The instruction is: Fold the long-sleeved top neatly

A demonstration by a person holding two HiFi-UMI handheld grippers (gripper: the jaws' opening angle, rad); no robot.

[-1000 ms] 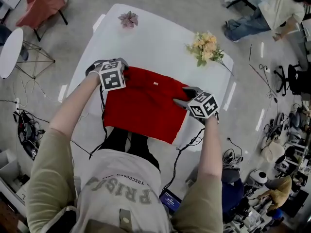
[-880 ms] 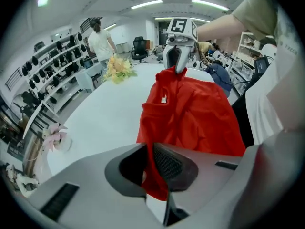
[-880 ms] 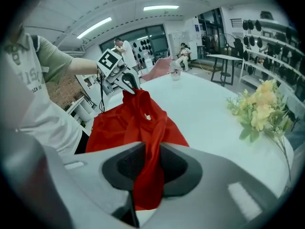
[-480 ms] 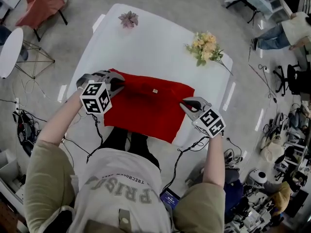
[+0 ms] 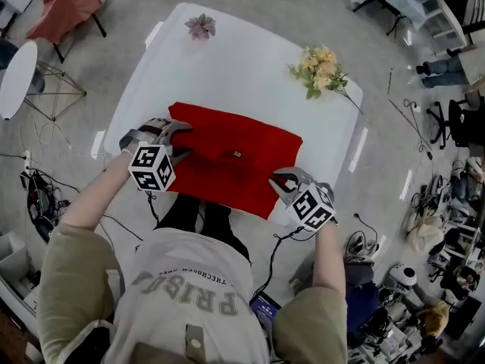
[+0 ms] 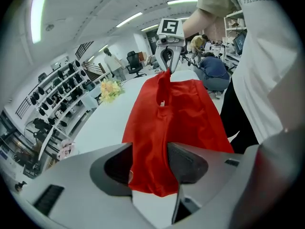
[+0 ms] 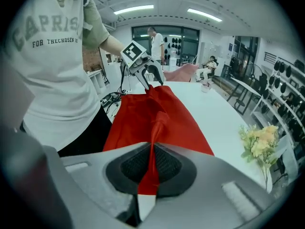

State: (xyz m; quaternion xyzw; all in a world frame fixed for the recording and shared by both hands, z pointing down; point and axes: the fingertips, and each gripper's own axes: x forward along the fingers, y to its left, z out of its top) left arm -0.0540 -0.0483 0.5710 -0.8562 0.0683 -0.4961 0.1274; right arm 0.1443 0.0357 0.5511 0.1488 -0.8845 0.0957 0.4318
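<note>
Fingers of my right gripper (image 5: 279,182) pinch the red top (image 5: 250,135); my left gripper (image 5: 182,139) has just been opening its fingers, top loose between them

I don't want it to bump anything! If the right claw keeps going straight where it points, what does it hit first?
Most likely the red long-sleeved fabric top that the right claw is pinching, which lies spread over the white table just ahead. Depth is unclear.

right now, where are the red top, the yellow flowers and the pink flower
red top (image 5: 220,180), head view, flat cloth near its middle
yellow flowers (image 5: 322,70), head view, on the blooms
pink flower (image 5: 201,27), head view, on the petals
</note>
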